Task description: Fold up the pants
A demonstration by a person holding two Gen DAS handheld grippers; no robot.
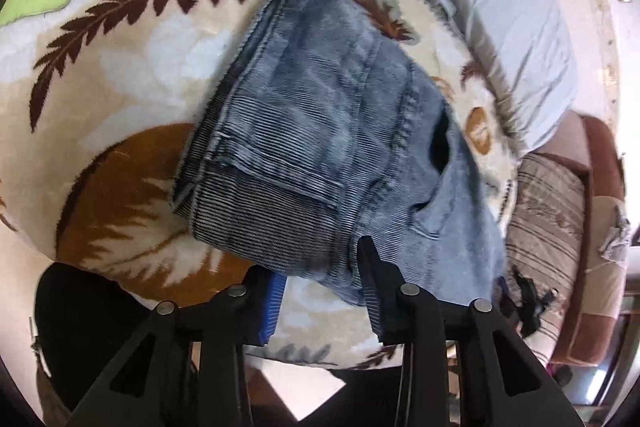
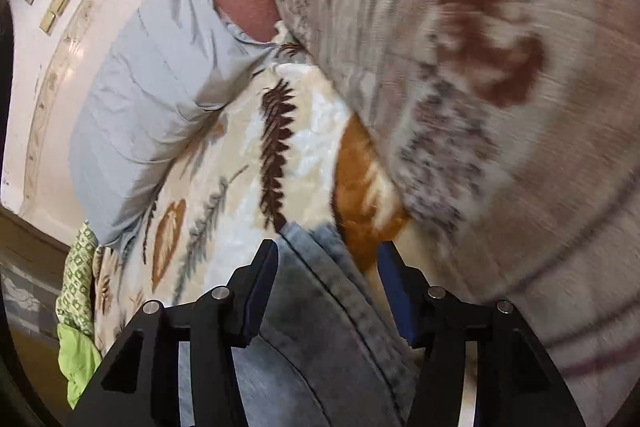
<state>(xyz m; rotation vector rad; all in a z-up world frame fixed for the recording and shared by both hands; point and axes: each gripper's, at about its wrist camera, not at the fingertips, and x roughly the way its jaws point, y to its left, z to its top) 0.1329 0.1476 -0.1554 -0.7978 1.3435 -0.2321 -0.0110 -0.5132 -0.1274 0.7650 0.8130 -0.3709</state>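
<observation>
The corduroy jeans [image 1: 320, 131] lie folded into a compact stack on the leaf-print blanket [image 1: 132, 67]; folding appears nearly complete. Left gripper [image 1: 320, 287] and right gripper [image 2: 326, 287] jaws stand wide apart, straddling fabric without clamping.

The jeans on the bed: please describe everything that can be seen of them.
The jeans are faded blue-grey denim with darker seams, folded into a thick stack of several layers. A pocket opening gapes dark on one side, and stitched hems show at the near edge. They lie on the leaf-patterned blanket, beside the grey pillow but apart from it. The left gripper is open at their near edge, one finger over the cloth. The right gripper is open with denim between its fingers.
</observation>
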